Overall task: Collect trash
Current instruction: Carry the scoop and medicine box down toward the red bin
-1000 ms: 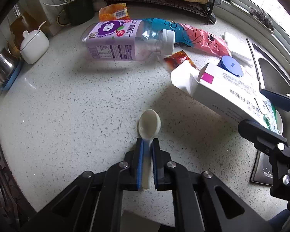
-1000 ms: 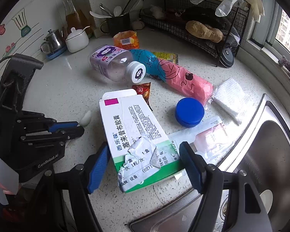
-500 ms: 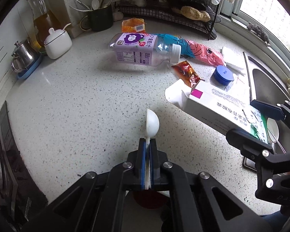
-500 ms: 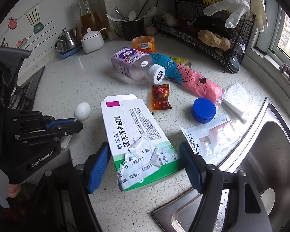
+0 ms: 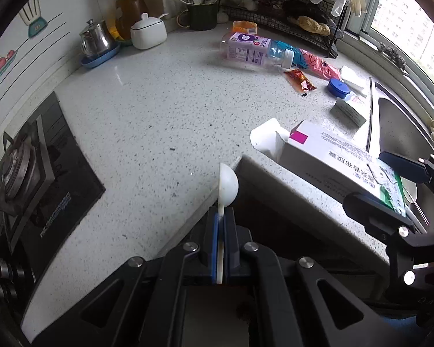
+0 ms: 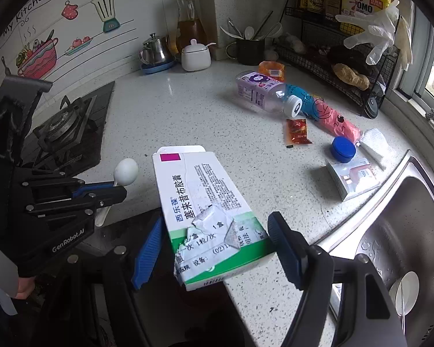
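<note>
My left gripper (image 5: 220, 222) is shut on the handle of a white plastic spoon (image 5: 227, 185), held above the counter's front edge; the gripper also shows in the right wrist view (image 6: 107, 189) with the spoon (image 6: 126, 171). My right gripper (image 6: 214, 248) is shut on a white and green medicine box (image 6: 205, 211), held in the air over the counter edge; the box shows in the left wrist view (image 5: 341, 156). On the counter lie a purple-label plastic bottle (image 6: 263, 94), a red sauce sachet (image 6: 297, 131), a blue lid (image 6: 343, 149), a pink and blue wrapper (image 6: 329, 117) and an orange packet (image 6: 272, 69).
A gas hob (image 5: 29, 170) is at the left. A steel sink (image 6: 405, 225) is at the right. A small pill packet (image 6: 356, 177) and white tissue (image 6: 374, 144) lie by the sink. Teapot (image 6: 154, 50), sugar pot (image 6: 196, 56), utensil cup (image 6: 249, 49) and wire rack (image 6: 341, 55) line the back.
Both grippers have pulled back and up from the counter, the left with the spoon and the right with the box. The left gripper closed fully on the spoon handle.
</note>
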A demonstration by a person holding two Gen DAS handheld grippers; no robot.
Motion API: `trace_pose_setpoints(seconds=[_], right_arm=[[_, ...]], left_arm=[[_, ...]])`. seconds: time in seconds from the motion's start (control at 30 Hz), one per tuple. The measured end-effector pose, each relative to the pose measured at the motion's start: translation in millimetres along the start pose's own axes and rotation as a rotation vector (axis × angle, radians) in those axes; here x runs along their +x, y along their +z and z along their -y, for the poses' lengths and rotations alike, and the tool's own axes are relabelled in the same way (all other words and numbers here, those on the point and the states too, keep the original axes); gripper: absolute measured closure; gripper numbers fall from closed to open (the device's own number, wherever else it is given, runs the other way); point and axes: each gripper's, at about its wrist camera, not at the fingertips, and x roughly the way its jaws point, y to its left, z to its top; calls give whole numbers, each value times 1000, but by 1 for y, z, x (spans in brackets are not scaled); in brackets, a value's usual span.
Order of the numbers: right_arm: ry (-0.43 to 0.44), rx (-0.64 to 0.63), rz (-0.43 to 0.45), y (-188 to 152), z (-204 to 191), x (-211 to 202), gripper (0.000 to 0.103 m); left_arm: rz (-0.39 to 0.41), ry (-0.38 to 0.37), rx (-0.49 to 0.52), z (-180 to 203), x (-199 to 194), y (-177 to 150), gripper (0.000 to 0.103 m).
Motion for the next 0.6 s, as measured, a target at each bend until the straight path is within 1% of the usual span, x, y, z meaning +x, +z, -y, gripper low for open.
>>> trace_pose_setpoints(seconds=[0.2,0.33,0.4,0.47,0.6], right_arm=[[42,-34,-32,-36,-26,-11,33],[57,-46,-79,-59,-37,-11,33],[61,-57,-109,-72,-42,-7,33],[66,-64,-137,-84,-46,-1,33],[67,-74,-206,-104,-50,19,33]], left_arm=[[-28,-4,-45,-3,-13,-57,100],[-62,-9,-78,-4,-12,-92,100],[-79,-16,-89,-4,-7,-107,100],[-102,-6,-106,-4,0,-119,100],[-139,-4,-148,-8,22,-141,100]])
